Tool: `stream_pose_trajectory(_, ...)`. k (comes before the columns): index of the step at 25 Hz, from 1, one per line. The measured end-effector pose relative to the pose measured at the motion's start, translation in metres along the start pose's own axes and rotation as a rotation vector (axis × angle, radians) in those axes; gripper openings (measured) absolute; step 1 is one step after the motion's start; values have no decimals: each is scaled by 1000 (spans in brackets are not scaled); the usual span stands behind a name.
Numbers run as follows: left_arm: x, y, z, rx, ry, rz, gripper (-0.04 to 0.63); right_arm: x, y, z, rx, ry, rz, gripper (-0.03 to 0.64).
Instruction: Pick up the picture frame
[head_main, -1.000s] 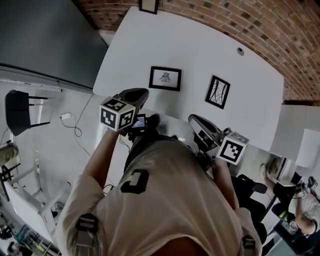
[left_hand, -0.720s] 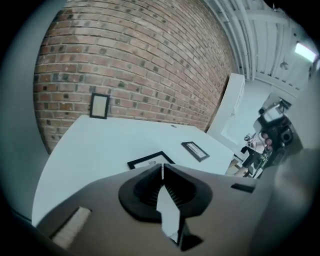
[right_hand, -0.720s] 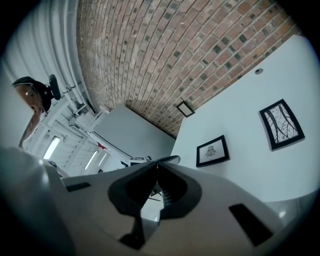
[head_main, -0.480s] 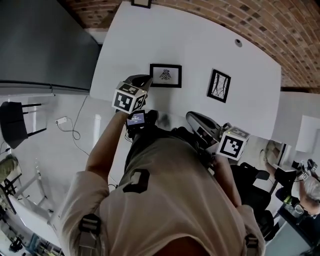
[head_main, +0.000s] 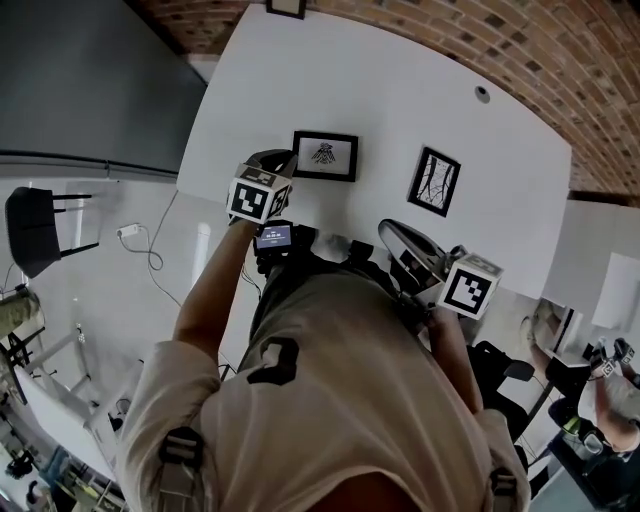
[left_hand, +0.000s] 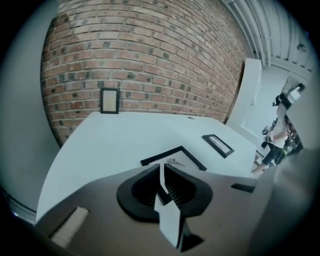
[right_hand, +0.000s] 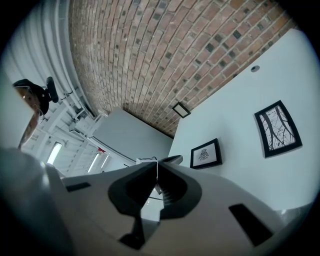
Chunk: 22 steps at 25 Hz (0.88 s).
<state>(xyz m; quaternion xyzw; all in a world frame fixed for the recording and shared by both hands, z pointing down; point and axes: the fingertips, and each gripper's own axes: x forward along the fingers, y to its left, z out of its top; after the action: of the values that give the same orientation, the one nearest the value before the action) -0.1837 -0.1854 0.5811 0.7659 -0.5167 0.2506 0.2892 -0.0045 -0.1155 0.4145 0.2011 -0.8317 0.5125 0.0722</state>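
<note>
picture frame (head_main: 324, 156) (left_hand: 178, 161) (right_hand: 205, 153): a black frame with a small dark drawing on white paper is laid flat on the white table (head_main: 400, 105) (left_hand: 110, 140) (right_hand: 240, 100), in the left half of it as seen in the head view.
left gripper (head_main: 283, 157) (left_hand: 161, 165): the jaws are pressed together and nothing is held between them; the gripper is pointed down toward the table.
frame and left tips: in the left gripper view the picture frame is seen just beyond the closed tips, and its near corner is hidden behind them. In the head view the tips are placed just at the left edge of the frame. Whether the frame is touched cannot be told.
right gripper (head_main: 387, 229) (right_hand: 156, 161): the jaws are closed and empty. It is held over the near edge of the table, well apart from the picture frame.
second frame (head_main: 435, 182) (left_hand: 217, 145) (right_hand: 278, 128): a black frame with a branch drawing is laid flat to the right, apart from the picture frame.
small frame (head_main: 285, 8) (left_hand: 109, 100) (right_hand: 181, 109): it is stood at the far edge, against the brick wall (head_main: 500, 40) (left_hand: 150, 60) (right_hand: 165, 55).
</note>
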Motion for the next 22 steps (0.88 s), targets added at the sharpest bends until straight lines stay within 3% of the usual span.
stream_pose_trajectory(4,8,-1,-2,-44,15,35,24,-9,-9,9,20,21,49,6)
stream_pose_trajectory(7,19,-2,-8,-84,58,43,182,-15,-16,15,16,31,62,6)
stream_pose_trajectory(15,41,16,-25,-102,162,154,293,-23,-28,25,30,31,86,6)
stream_pose_trajectory(22,44,25,-47,-72,220,198,301,-23,-27,27,33,33,81,6)
